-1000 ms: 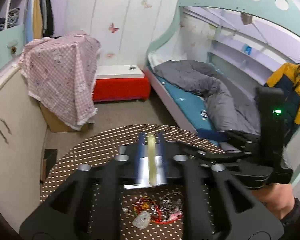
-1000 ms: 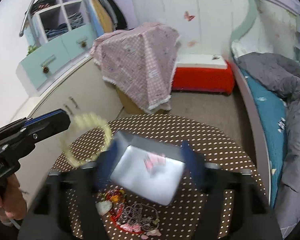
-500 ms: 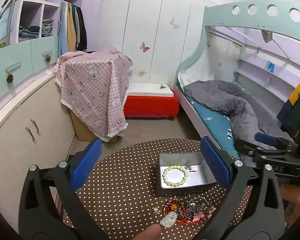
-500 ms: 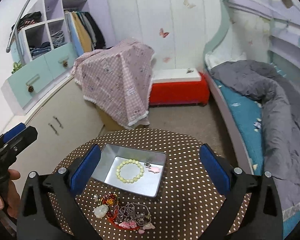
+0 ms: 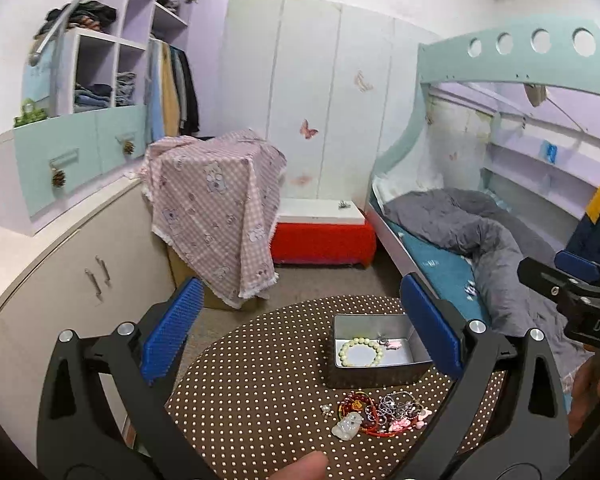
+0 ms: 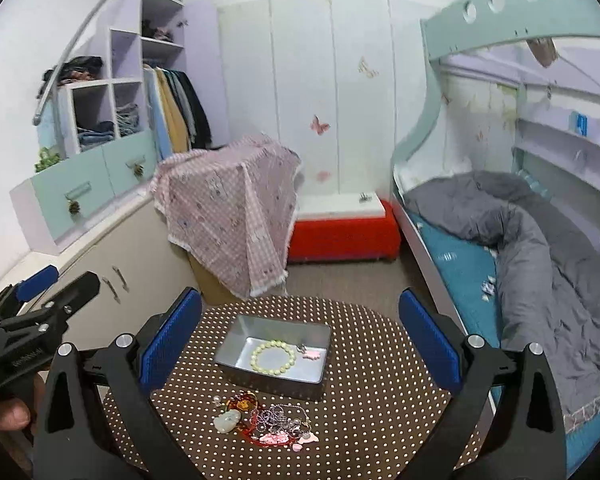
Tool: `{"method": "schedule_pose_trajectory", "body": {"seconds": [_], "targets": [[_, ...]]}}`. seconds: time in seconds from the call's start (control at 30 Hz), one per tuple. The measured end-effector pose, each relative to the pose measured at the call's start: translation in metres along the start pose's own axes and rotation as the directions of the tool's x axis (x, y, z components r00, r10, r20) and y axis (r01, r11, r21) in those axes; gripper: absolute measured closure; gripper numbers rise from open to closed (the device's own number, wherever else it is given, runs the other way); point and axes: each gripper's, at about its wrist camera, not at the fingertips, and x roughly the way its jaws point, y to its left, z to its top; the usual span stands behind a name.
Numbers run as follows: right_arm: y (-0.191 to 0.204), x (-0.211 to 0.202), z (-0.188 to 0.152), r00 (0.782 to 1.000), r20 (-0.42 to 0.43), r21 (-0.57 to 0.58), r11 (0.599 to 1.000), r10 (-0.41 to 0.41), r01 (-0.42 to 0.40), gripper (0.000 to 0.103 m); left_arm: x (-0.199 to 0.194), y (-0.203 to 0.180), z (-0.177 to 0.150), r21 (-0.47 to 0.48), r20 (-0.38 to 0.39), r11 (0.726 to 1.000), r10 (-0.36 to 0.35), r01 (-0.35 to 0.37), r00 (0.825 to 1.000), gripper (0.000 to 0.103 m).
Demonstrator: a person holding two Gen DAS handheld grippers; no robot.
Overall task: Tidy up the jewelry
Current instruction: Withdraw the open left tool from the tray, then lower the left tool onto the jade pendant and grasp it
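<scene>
Left wrist view: the left gripper is seen spread wide and empty above the round dotted table, whereas a second ago it was closed on the pale green bead bracelet, which is now found lying flat in the metal tin beside a small pink charm. The right gripper is likewise held spread and empty, raised well above the tin. One piece is thus judged stowed, while the tangled jewelry pile just in front of the tin is left to be sorted.
</scene>
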Motion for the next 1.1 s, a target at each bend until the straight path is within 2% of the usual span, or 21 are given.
{"method": "schedule_pose_trajectory", "body": {"seconds": [0.23,0.43,0.57,0.7,0.83,0.97,1.1], "targets": [[0.001,-0.015,-0.004,0.996,0.045,-0.053,0.996,0.077,-0.074,0.008,-0.026,-0.01,-0.01,-0.047,0.034,0.992,0.117,-0.115,0.993,0.006],[-0.005,-0.02,-0.008,0.993,0.05,-0.087,0.991,0.105,-0.1,0.008,-0.04,-0.013,-0.024,-0.047,0.04,0.985,0.166,-0.164,0.985,0.006],[-0.008,-0.03,-0.016,0.994,0.069,-0.08,0.994,0.08,-0.074,0.008,-0.04,-0.007,-0.04,-0.033,0.014,0.989,0.142,-0.141,0.99,0.006],[-0.008,-0.036,-0.032,0.997,0.078,-0.065,0.998,0.028,-0.023,0.008,-0.032,-0.002,-0.056,0.002,-0.02,0.996,0.088,-0.088,0.996,0.006],[-0.011,-0.031,-0.048,0.999,0.037,-0.025,1.0,-0.013,0.014,0.008,-0.015,-0.003,-0.072,0.037,-0.072,0.999,0.035,-0.033,0.997,0.006],[-0.016,-0.017,-0.06,0.999,-0.021,-0.02,0.999,-0.038,0.038,0.008,0.01,-0.011,-0.099,0.056,-0.155,0.998,0.013,-0.004,0.988,0.006],[-0.02,0.001,-0.073,0.995,-0.085,-0.023,0.999,-0.041,0.039,0.008,0.043,-0.023,-0.129,0.092,-0.254,0.995,-0.003,0.027,0.967,0.006]]}}
